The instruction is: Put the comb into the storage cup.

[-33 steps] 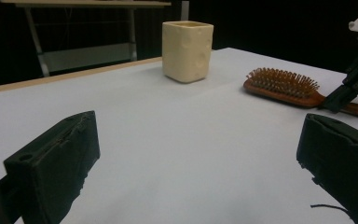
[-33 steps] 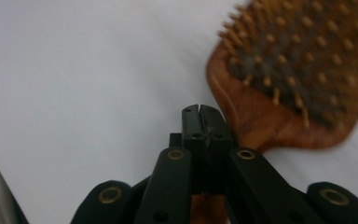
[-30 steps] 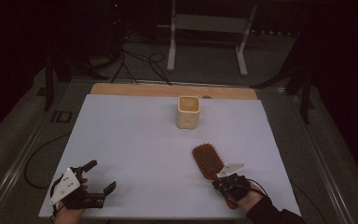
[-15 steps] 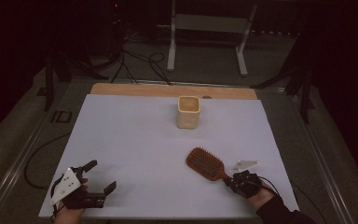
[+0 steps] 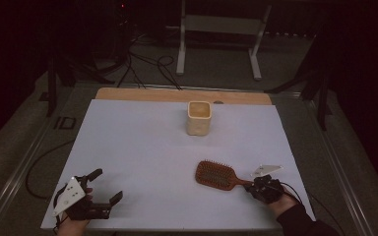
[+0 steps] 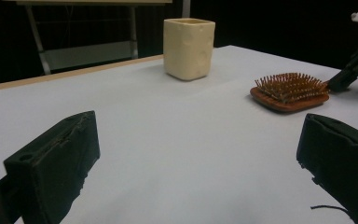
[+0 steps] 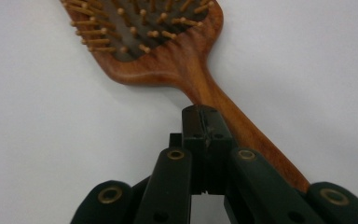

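Here's the wooden hairbrush (image 5: pixel 216 174) lying flat on the white counter (image 5: pixel 142 147), bristles up, down at about five o'clock on the sheet. Its paddle head points toward nine o'clock and its handle runs off toward four o'clock, straight to the right hand-held gripper (image 5: pixel 252 185).

From the right gripper view, the right hand-held gripper (image 7: pixel 204 122) has its jaws pressed flat together, with no gap between them. The brush handle (image 7: pixel 242 126) passes right beside and partly beneath the closed tips, touching them by the look of it, not caught between them. The bristled head (image 7: pixel 144 28) sits at twelve o'clock in that view.

Over at seven o'clock on the counter, the left hand-held gripper (image 5: pixel 107 186) rests low in the person's hand (image 5: pixel 74 223), jaws spread wide with nothing between them. In the left gripper view, the two black jaws stand far apart at the bottom corners, bare counter (image 6: pixel 168 140) between them. Beyond them, the hairbrush (image 6: pixel 290 91) shows at two o'clock, the other gripper's dark tip (image 6: pixel 342 79) right against its handle end.

At the far middle of the counter, around twelve o'clock, stands a cream square cup (image 5: pixel 199 118), upright, well apart from the brush and both grippers. It shows too in the left gripper view (image 6: pixel 189 47).
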The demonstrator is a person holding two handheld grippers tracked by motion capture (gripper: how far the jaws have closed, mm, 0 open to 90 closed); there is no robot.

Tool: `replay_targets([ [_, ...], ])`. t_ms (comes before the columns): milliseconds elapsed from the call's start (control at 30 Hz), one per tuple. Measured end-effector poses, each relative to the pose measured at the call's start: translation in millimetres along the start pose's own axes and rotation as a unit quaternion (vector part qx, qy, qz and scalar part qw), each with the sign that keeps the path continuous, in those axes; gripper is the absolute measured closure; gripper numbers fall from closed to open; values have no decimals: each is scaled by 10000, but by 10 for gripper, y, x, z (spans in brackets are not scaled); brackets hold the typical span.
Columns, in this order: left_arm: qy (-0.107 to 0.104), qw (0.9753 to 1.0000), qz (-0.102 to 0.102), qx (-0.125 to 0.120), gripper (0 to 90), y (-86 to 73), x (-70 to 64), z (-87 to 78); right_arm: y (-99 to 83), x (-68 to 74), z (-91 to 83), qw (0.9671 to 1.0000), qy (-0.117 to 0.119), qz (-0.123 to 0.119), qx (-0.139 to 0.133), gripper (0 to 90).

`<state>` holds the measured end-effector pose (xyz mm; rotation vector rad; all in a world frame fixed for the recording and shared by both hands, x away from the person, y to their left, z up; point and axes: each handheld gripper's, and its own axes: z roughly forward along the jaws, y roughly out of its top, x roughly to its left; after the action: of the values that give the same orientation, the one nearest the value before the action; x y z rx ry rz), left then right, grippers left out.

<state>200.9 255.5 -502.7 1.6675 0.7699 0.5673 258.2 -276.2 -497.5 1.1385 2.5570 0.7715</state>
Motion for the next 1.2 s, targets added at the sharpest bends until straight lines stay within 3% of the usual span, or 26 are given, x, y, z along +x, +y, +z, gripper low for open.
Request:
replay_targets([
  [533,-7,10000,2,8,2,-1,0,2,196,-74,-262,9991,79,-363,-226,895],
  [667,-9,10000,-25,-10,1,-3,3,3,258,-107,-286,9977,149,-642,-153,879],
  [933,-15,10000,-14,-9,1,-1,4,3,366,-142,-249,9913,429,-1243,63,824],
  [1000,-13,10000,-32,-18,1,-1,7,2,391,-146,-239,9885,482,-1432,112,789],
  [1200,-10,10000,-29,-17,2,-3,10,-1,432,-147,-181,9831,542,-1729,256,600],
])
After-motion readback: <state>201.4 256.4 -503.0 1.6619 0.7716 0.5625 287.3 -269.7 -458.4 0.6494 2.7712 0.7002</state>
